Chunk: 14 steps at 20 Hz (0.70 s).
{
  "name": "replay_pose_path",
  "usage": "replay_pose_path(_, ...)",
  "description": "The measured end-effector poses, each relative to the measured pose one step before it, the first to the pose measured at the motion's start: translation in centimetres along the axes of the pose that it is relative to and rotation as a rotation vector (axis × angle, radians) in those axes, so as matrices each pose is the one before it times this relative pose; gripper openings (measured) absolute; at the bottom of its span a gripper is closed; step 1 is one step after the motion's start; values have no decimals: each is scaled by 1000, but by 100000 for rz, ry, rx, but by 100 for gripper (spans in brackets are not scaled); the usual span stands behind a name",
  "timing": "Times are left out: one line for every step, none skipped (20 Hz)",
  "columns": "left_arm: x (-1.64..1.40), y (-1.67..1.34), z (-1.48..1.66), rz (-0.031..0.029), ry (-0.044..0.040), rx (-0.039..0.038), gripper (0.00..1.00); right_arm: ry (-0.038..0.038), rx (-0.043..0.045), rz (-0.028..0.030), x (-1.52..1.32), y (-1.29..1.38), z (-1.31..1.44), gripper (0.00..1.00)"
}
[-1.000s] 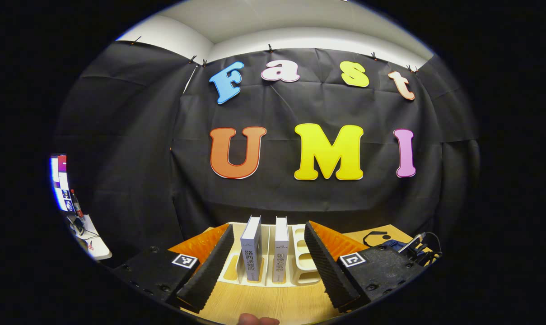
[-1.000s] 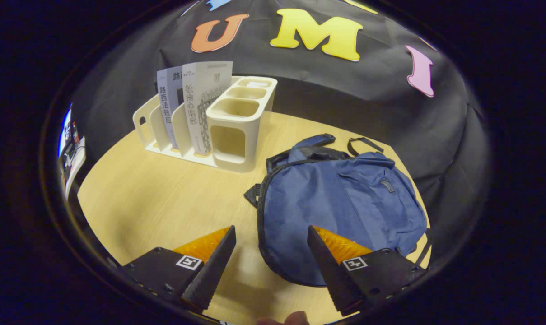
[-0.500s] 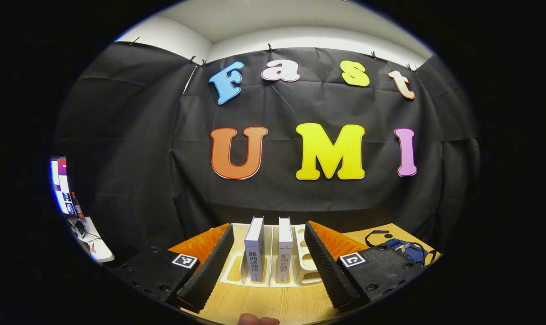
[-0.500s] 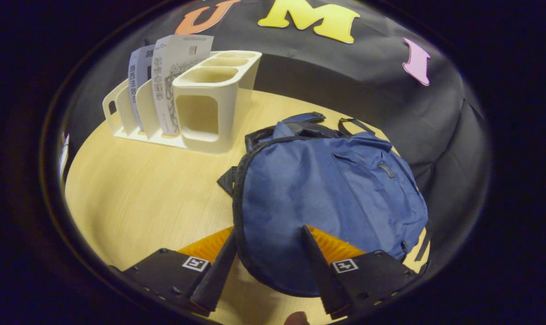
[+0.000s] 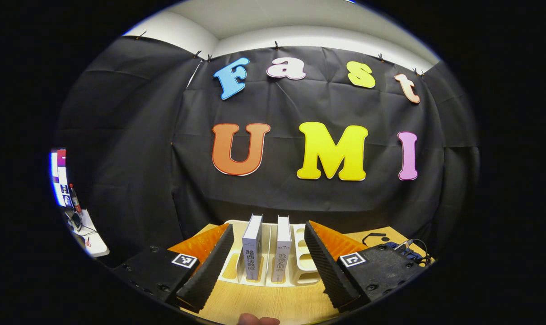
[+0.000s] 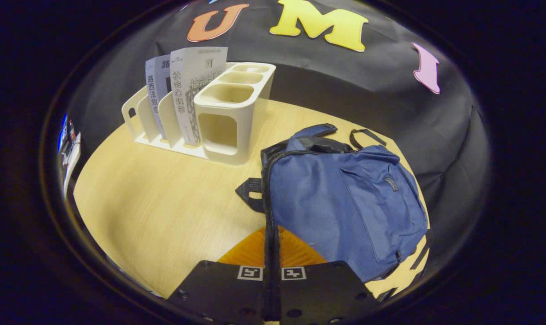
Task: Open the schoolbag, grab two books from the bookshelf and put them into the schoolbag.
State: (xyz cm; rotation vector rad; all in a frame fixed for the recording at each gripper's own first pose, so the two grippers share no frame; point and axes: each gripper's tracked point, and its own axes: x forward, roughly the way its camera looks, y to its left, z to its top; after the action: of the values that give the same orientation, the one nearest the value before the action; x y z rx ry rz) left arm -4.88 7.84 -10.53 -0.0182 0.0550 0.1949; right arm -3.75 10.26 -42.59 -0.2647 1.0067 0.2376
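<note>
**Right gripper closing at the schoolbag's edge, left gripper hovering before the books**

In the left gripper view, the left gripper (image 5: 268,266) is hanging with its fingers spread wide, well short of the cream bookshelf (image 5: 300,266) that is standing toward the far edge of the wooden table (image 5: 263,302). Two books are standing upright in neighbouring slots: the left book (image 5: 251,248) and the right book (image 5: 282,248), spines facing the camera, both sitting between the spread fingers in the picture but apart from them. A thumb tip (image 5: 257,320) is showing at the bottom edge.

In the right gripper view, the bookshelf (image 6: 227,117) is sitting near the far left part of the table (image 6: 164,203), with the blue schoolbag (image 6: 345,198) lying flat to its right, toward the table's right edge, straps trailing at the far end. The right gripper (image 6: 272,234) is resting with its fingers pressed together at the bag's near left edge, along the zipper line (image 6: 268,207); they are possibly pinching the zipper pull, though the contact itself is hidden. The bag is looking zipped up.
</note>
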Motion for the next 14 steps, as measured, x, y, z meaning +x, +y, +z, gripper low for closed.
replay_pose_path(68,197,-15,337,16,455,98,-1892,1694,612,-919,-601,722,0)
replay_pose_path(86,126,130,187,-155,310,98,-2384,1091,-38,-1181,-824,1009,0)
replay_pose_path(211,163,123,24,33,150,98,-2808,1208,-452,-1178,-933,1054,0)
replay_pose_path(92,208,1,15,208,0,98,-2894,1007,-944,-1265,-1102,1187,0)
replay_pose_path(260,134,1,54,153,52,98,-2766,1060,-1121,-1036,-1259,1174,0)
replay_pose_path(247,-68,97,-4,217,129,98,-2223,1483,-1124,-957,-1236,1015,0)
replay_pose_path(242,-7,40,-334,281,194,98,-1880,1488,-1562,-755,-1359,875,0)
replay_pose_path(268,-6,101,-272,224,121,98,-1519,1216,-1683,-668,-1511,981,0)
replay_pose_path(320,-65,105,-375,272,-97,99,-1389,830,-2010,-480,-1590,732,0)
replay_pose_path(246,-111,-35,-683,626,-153,99,-1061,802,-1560,-328,-1457,699,0)
replay_pose_path(282,-322,102,-611,794,-254,99,-1030,804,-807,-263,-1170,436,0)
replay_pose_path(463,-374,114,-961,731,-100,99,-1041,388,-1171,-303,-1342,663,0)
replay_pose_path(453,-510,73,-1126,830,-42,98,-1250,-27,-1126,-315,-1344,659,0)
replay_pose_path(358,-419,-114,-1273,1544,-4,99,-910,-189,-951,-222,-1229,569,0)
